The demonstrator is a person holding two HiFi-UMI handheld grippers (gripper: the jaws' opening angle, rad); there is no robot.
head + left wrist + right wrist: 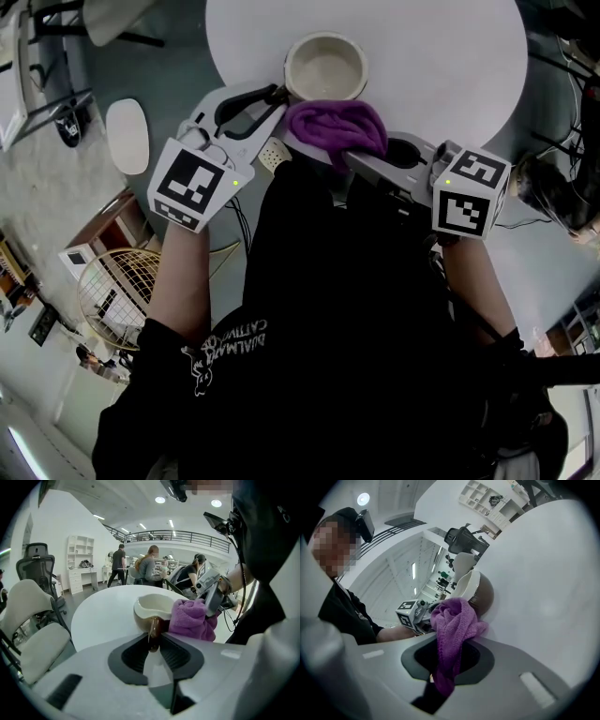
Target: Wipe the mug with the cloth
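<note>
Two claws meet at the cream ceramic mug [325, 66] with a brown outer wall, which stands on the round white tabletop [450, 66]. Our left claw [153, 645] is closed on the mug's brown handle [154, 626]. Our right claw [450, 644] is clamped on the bunched purple cloth [336, 127], which rests against the mug's side, just right of the handle.

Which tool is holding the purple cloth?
The right tool: the purple cloth is pinched in it. The left tool grips the mug by its handle.
</note>
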